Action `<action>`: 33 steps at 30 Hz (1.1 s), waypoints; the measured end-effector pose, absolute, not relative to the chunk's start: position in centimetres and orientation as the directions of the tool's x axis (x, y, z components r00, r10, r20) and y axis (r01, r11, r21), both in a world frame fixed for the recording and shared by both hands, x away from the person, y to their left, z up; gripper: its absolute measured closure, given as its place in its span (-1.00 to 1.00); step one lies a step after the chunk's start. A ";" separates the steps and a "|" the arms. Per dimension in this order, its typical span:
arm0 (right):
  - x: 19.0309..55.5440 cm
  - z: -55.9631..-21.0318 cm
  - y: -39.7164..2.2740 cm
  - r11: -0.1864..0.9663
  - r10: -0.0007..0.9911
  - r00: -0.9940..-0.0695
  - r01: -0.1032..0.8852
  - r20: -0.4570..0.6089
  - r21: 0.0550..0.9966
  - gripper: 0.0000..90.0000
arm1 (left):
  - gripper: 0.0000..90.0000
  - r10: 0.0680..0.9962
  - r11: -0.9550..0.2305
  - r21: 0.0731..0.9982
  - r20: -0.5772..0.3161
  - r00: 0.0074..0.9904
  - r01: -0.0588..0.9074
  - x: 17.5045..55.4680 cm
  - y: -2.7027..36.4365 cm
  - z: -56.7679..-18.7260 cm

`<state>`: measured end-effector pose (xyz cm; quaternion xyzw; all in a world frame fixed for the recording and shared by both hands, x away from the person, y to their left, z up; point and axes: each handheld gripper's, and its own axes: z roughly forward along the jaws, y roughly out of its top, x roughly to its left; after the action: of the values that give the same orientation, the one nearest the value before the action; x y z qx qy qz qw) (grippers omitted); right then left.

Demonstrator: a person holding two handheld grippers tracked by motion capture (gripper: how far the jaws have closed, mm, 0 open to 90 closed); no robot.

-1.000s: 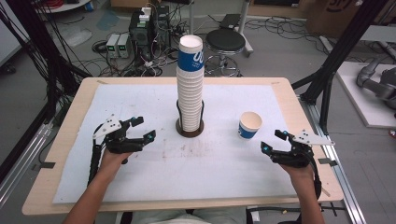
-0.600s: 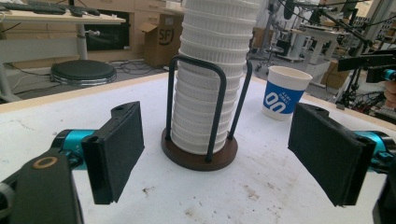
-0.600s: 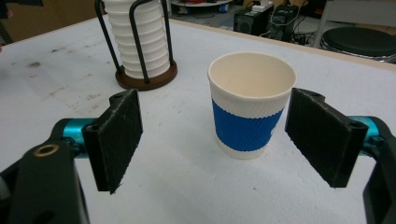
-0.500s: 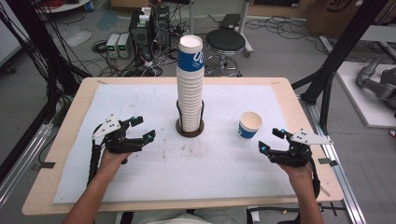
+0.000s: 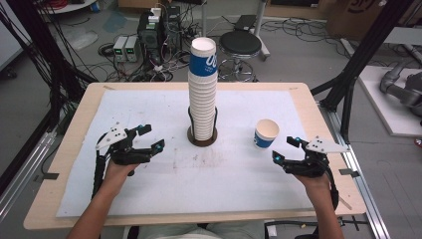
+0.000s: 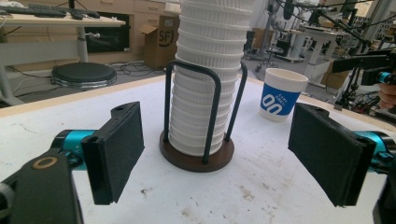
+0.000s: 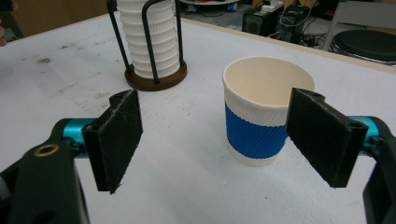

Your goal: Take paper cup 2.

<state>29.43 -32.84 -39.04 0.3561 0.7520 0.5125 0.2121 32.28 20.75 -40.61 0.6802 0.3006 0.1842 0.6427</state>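
Right tongs [image 7: 215, 144], spread wide and empty, face the paper cup [image 7: 265, 116] just ahead.

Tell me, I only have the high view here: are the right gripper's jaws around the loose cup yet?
Observer: No. In the right gripper view the right gripper is open, and the single cup stands just beyond the pads, untouched.
Operator: What holds the stack up?
Observer: In the left gripper view, the cup stack sits inside black wire loops rising from a round brown base.
Operator: And the left gripper?
Observer: The left gripper is open, with nothing between the pads; it faces the holder.
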 end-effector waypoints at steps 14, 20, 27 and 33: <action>29.3 -38.7 -33.0 0.212 0.750 -0.659 0.318 0.054 0.924 -0.56 | -0.63 0.622 0.028 0.987 -0.139 0.770 0.156 32.8 20.4 -37.9; 29.1 -38.5 -33.0 0.204 0.749 -0.660 0.316 0.060 0.927 -0.56 | -0.64 0.580 0.045 0.990 -0.137 0.803 0.137 34.2 19.7 -34.1; 29.3 -38.7 -33.0 0.211 0.743 -0.666 0.321 0.062 0.923 -0.57 | -0.64 0.542 0.015 0.992 -0.110 0.833 0.121 36.3 18.7 -29.7; 29.1 -38.7 -33.1 0.206 0.744 -0.665 0.322 0.066 0.924 -0.56 | -0.64 0.521 -0.008 0.995 -0.083 0.850 0.102 38.1 17.6 -26.0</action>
<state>29.15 -33.08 -38.66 0.3554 0.7495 0.5204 0.2027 38.11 17.59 -26.04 0.6923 0.2249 0.1570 0.6675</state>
